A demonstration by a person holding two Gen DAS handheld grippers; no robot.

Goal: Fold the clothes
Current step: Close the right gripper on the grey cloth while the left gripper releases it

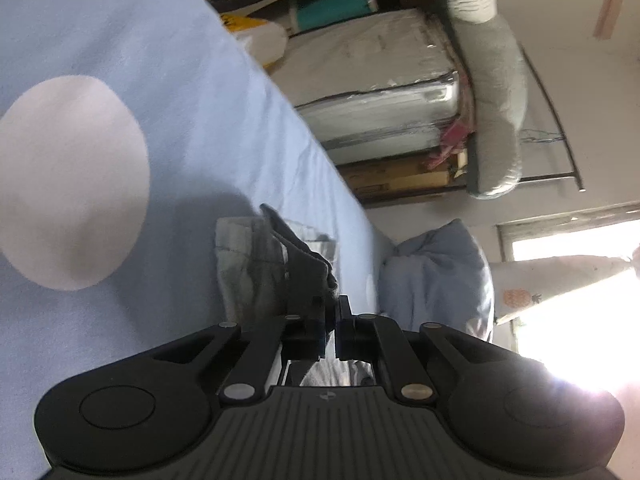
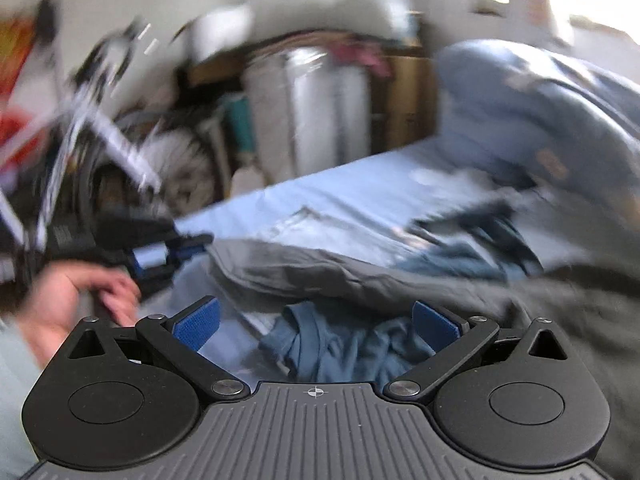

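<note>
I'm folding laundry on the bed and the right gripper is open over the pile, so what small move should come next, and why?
Probably lower the right gripper onto the blue garment bunched right between its open fingers and pinch an edge. The left gripper looks shut on dark cloth, so it seems occupied, and the grey garment lies farther off. The view is blurred, so go slowly.

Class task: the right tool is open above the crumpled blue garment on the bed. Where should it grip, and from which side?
Grip a raised ridge of the crumpled blue garment, coming straight down from above. Its folds stand up between the open right tool, whereas its edges lie flat and partly tucked under the grey garment.
</note>
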